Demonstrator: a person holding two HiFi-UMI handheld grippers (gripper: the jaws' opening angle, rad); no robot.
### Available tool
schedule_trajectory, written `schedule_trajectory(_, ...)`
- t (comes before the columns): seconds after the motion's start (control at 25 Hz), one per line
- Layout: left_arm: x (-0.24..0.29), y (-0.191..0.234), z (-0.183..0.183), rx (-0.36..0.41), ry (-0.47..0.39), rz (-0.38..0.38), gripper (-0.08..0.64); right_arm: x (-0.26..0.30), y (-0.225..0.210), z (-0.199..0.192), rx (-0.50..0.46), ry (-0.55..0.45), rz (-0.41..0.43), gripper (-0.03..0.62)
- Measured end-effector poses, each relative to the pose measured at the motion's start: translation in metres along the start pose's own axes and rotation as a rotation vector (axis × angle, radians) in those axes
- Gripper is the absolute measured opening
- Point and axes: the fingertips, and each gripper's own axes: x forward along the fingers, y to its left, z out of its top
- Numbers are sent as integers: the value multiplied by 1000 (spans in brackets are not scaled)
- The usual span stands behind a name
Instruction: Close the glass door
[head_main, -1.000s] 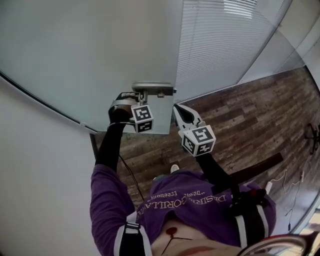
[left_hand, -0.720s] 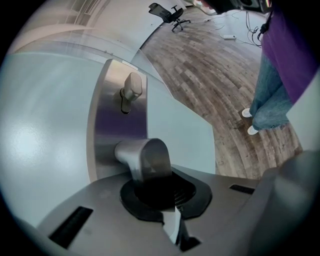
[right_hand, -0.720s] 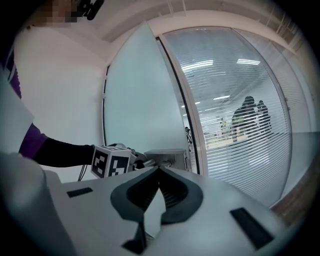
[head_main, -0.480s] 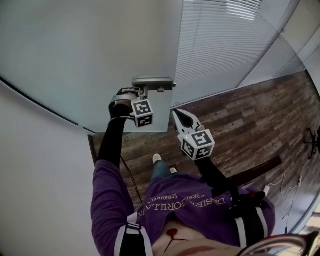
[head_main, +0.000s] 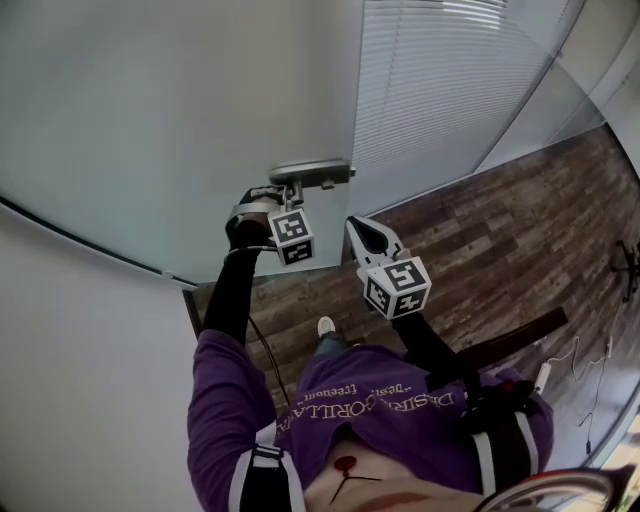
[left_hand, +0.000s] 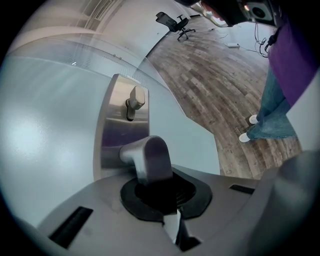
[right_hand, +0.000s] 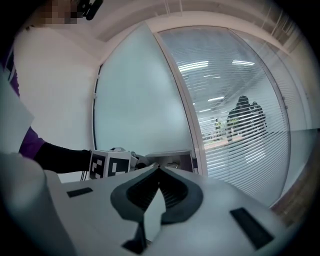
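Observation:
The frosted glass door (head_main: 200, 100) stands ajar, with its free edge beside a fixed pane with blinds (head_main: 450, 90). A metal lock plate (head_main: 312, 173) near that edge carries a lever handle (left_hand: 150, 157) and a thumb turn (left_hand: 135, 100). My left gripper (head_main: 283, 197) is shut on the lever, which runs down between the black pads (left_hand: 150, 197). My right gripper (head_main: 353, 223) hangs just right of the door edge, shut and empty, touching nothing. In the right gripper view its closed tips (right_hand: 159, 168) point at the lock plate (right_hand: 172, 159) and the left gripper's marker cube (right_hand: 112, 164).
A white wall (head_main: 70, 380) borders the door on the left. Dark wood floor (head_main: 480, 230) spreads to the right, and an office chair (left_hand: 172, 21) stands far off. The person's legs and white shoes (left_hand: 250, 127) are close behind the door.
The left gripper has moved a little right with the handle, and the door has swung along with it. The right gripper followed slightly. The person's feet have stepped.

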Motion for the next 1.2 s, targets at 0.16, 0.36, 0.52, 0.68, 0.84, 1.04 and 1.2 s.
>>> schedule_trajectory(0.16, 6, 8, 1, -2, -15, 9, 0, 14, 0, 4, -3, -6, -2, -11)
schedule_trajectory(0.36, 11, 13, 2, -12, -37, 9, 0, 28, 3, 5, -2, -12, -9, -11)
schedule_trajectory(0.52, 15, 20, 3, -26, -45, 13, 0, 39, 3, 7, -3, -17, -17, -11)
schedule_trajectory(0.68, 26, 37, 4, -36, -47, 11, 0, 54, -7, 17, 4, -16, -42, -11)
schedule_trajectory(0.84, 35, 52, 3, -55, -48, 10, 0, 67, -14, 22, 3, -10, -65, -11)
schedule_trajectory(1.04, 34, 54, 4, -73, -55, 20, 0, 66, -10, 23, -6, -18, -82, -11)
schedule_trajectory(1.2, 36, 55, 4, -85, -63, 25, 0, 66, -6, 17, -4, -14, -90, -11)
